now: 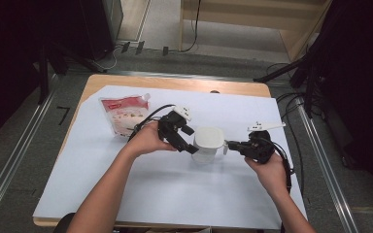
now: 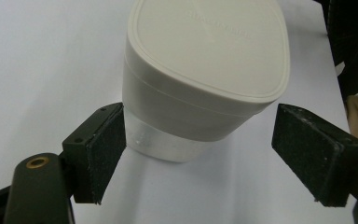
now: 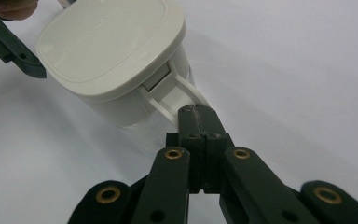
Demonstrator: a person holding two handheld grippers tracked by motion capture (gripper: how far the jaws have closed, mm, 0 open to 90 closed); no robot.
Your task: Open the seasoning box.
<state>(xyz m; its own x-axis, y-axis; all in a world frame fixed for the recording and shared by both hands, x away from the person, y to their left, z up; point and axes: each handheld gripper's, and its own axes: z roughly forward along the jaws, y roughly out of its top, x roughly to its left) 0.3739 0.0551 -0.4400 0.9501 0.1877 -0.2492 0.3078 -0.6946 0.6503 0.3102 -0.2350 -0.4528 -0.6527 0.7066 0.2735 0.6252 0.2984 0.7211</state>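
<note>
A white lidded container with a clear base stands on the white sheet in the middle of the table. My left gripper is open, its jaws on either side of the container's left side. In the left gripper view the container sits between the black pads, with the left pad close against the clear base and the right pad apart from it. My right gripper is shut on the white handle tab that sticks out from under the lid.
A red and white food pouch lies flat at the back left of the sheet. The white sheet covers most of the wooden table. Cables trail from both grippers. Dark stands and rails flank the table.
</note>
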